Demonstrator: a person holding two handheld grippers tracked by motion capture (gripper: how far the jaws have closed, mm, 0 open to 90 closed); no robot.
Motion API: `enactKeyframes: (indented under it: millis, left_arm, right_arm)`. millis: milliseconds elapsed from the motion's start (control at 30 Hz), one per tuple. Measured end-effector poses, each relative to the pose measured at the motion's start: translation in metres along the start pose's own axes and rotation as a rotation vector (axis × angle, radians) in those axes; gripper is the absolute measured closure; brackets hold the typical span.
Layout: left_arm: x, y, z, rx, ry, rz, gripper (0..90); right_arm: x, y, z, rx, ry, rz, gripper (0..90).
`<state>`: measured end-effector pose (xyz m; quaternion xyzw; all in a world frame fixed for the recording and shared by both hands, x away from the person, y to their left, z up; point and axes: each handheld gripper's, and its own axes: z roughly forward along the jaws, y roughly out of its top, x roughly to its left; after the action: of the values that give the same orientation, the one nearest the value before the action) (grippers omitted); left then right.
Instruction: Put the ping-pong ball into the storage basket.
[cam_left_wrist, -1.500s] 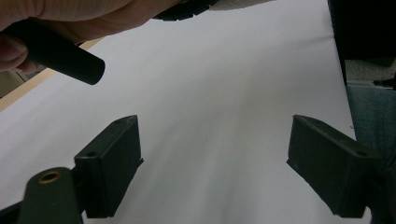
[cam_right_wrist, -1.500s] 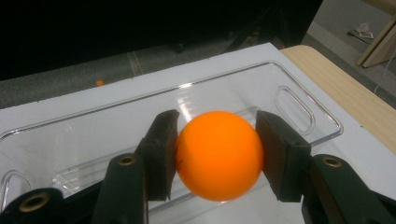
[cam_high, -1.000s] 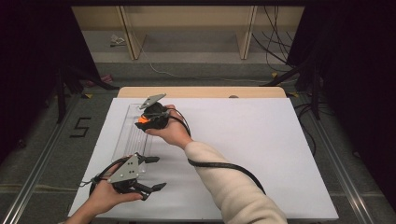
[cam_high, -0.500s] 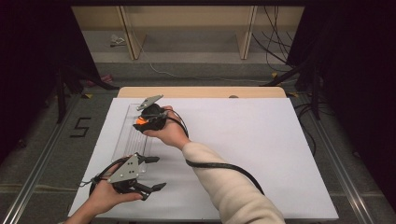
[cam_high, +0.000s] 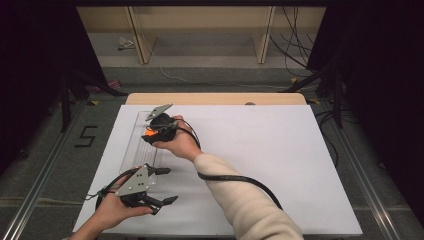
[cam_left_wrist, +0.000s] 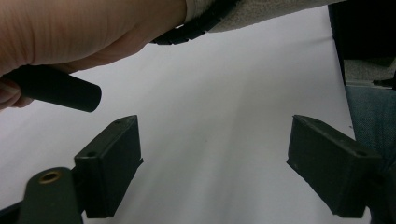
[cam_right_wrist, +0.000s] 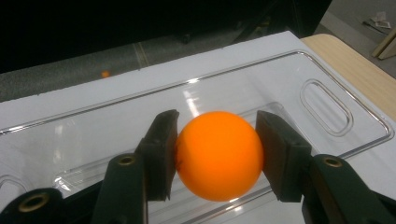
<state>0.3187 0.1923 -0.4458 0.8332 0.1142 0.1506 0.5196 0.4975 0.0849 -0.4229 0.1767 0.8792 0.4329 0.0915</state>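
Orange ball (cam_right_wrist: 218, 155) — over clear tray (cam_right_wrist: 327, 100)

Very little differs from the earlier high views. The right gripper (cam_high: 151, 131), clamped on the orange ball (cam_right_wrist: 218, 155) above the clear tray (cam_high: 131, 148), sits a touch nearer the table's far edge than a second ago, and the right hand (cam_high: 179, 144) around it follows by the same slight amount. The cream sleeve (cam_high: 240, 200) reaches the bottom edge of the high view a little further to the right than before, so the forearm lies at a slightly flatter slant across the white table (cam_high: 280, 150).
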Motion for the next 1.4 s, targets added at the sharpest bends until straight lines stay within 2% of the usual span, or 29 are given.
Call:
enactKeyframes:
  millis: [1400]
  left_arm:
    - [0.0, 0.0, 0.0, 0.001, -0.001, -0.002, 16.9]
  right_arm:
    - [0.006, -0.005, 0.011, 0.03, 0.019, -0.021, 50.7]
